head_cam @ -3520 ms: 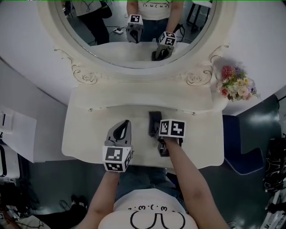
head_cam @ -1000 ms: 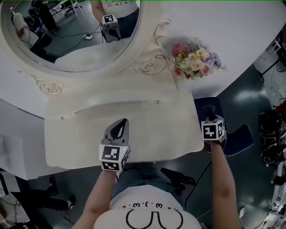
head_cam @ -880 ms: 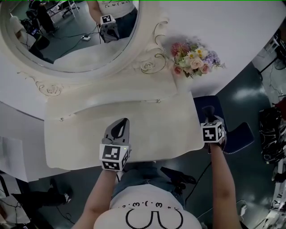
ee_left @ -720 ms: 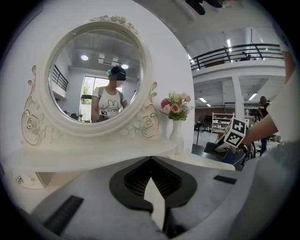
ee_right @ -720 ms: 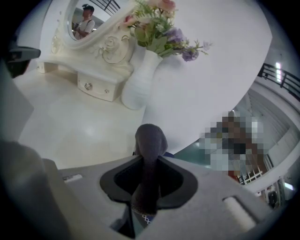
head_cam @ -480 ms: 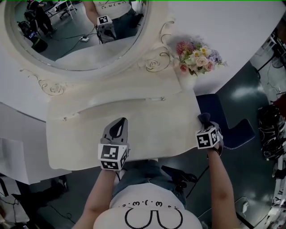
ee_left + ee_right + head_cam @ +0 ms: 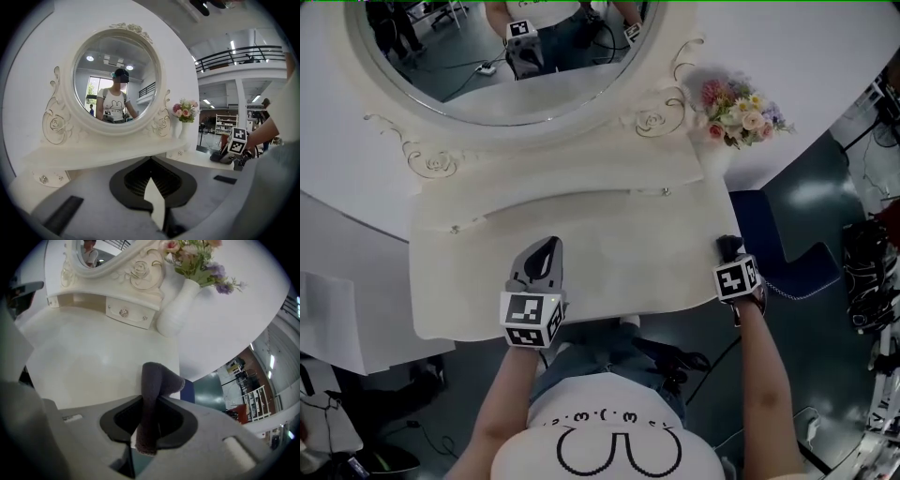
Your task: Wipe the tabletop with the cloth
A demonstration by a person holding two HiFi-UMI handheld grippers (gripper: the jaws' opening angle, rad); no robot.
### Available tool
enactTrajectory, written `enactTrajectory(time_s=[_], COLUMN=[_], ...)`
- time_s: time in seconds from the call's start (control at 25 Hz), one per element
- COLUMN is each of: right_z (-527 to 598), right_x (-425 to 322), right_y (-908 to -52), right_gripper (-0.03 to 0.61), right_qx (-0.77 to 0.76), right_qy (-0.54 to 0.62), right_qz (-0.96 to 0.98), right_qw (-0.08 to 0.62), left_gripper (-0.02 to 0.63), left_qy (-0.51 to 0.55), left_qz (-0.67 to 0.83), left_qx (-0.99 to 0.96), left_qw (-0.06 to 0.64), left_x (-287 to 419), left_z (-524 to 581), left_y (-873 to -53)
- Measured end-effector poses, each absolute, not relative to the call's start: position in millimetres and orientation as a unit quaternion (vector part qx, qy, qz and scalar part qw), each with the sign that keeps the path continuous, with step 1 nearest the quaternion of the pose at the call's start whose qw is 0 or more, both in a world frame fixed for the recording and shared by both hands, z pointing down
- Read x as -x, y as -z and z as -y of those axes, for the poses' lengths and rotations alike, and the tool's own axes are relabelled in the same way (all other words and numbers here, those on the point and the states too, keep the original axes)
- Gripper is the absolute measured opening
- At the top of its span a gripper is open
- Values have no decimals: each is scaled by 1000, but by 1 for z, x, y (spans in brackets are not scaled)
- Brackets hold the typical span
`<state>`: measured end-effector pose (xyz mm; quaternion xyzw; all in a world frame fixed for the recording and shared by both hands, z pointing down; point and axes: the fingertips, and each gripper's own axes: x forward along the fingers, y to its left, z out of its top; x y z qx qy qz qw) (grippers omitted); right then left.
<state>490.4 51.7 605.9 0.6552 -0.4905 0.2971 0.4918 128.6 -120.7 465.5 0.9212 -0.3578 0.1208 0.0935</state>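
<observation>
My right gripper (image 7: 149, 420) has its fingers (image 7: 180, 430) pinching the cloth (image 7: 152, 380), a dark, soft strip that flops over above the grip. It sits at the right edge of the tabletop (image 7: 619, 239), near the vase (image 7: 176, 310) of flowers. I judge the cloth light and limp, so it will bunch or fold instead of pushing flat. A hold low on the fabric, with the loose end trailing and pressed down, should drag best. My left gripper (image 7: 542, 261) rests over the front of the tabletop, fingers (image 7: 117, 206) pressed together on nothing.
</observation>
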Motion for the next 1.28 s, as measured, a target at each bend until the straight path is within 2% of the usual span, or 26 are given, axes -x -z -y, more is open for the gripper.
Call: enactTrajectory(time_s=[0.28, 0.64, 1.28], right_z=[-49, -51, -28], right_x=[-451, -405, -322], right_y=[-605, -603, -601], right_gripper=[81, 81, 81], right_qx=[-662, -659, -662], right_qy=[-349, -395, -405], right_qz=[484, 463, 478], right_qw=[453, 443, 412], left_gripper=[-3, -3, -3], left_qy=[-122, -120, -117], left_qz=[362, 368, 379], left_qx=[-919, -915, -907], left_qw=[102, 116, 141], left_x=[-88, -46, 19], left_z=[121, 120, 120], left_y=[-463, -464, -476])
